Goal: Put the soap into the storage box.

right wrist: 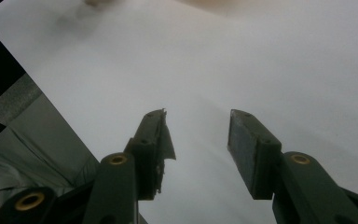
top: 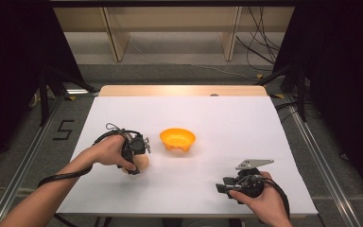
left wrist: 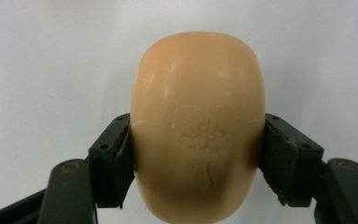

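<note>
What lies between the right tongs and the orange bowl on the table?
Nothing: in the high view, only bare white table separates the open right tongs from the scalloped orange plastic bowl.

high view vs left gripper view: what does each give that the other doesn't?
High view alone: the orange bowl standing apart to the right of the left gripper, the right gripper near the table's front edge, and both forearms over the white table.

Left gripper view alone: the grip itself. Both fingers press the opposite sides of the soap bar, and a stamped mark shows on the bar's face.

Both: the soap bar at the left gripper, and the white table surface beneath it.
</note>
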